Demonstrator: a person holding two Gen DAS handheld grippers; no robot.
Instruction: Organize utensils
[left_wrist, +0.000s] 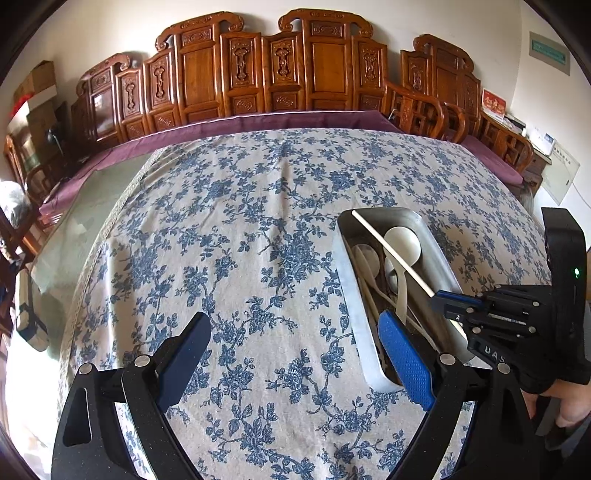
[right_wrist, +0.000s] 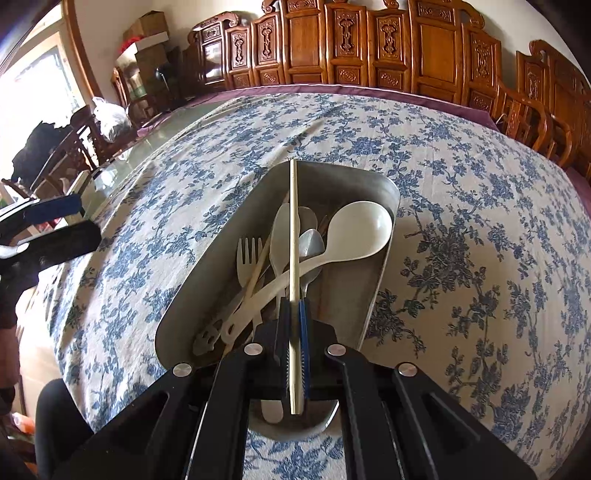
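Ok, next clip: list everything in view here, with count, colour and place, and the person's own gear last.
Tray: one, metal, on the cloth, below the right gripper.
Ladle: one, white, in the tray, bowl at its far end.
Fork: one, white, in the tray, left side.
Spoons: several, white and grey, piled in the tray; exact count unclear.
Loose chopstick: one, pale, lying slanted in the tray.
Held chopstick: one, pale, over the tray.
Cloth: one, white with blue flowers, covers the table.
Chairs: a row, carved brown wood, behind the table.
Boxes: a few, cardboard, far left corner.
Left gripper: black and blue, open, empty, beside the tray.
Right gripper: black, shut on the held chopstick.
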